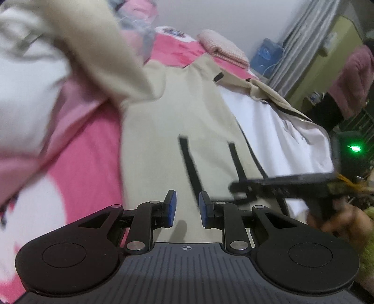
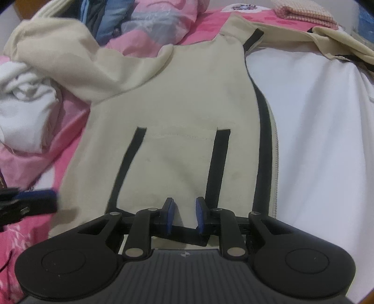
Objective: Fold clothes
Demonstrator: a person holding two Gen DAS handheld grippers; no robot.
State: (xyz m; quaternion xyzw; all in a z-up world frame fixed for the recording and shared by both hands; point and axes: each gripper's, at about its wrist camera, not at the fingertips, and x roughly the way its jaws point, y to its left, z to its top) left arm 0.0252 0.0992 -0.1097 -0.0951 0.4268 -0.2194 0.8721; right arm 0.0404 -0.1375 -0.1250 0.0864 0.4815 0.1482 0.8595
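Spread on the pink bed [image 2: 77, 121], the soft, light beige jacket [image 2: 177, 98] should drape limply, best pinched at its six-o'clock hem, where the left gripper [image 1: 186, 208] and right gripper [image 2: 185, 214] hover narrowly parted, empty.

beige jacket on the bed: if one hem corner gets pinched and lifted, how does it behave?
The beige jacket is probably floppy: its sleeve already lies crumpled. It would likely drape, not hold shape. The white lining looks smooth, so layers may slide.

jacket [image 2: 177, 98] on bed sheet [image 2: 203, 30] | folded towel [image 2: 303, 10] behind jacket
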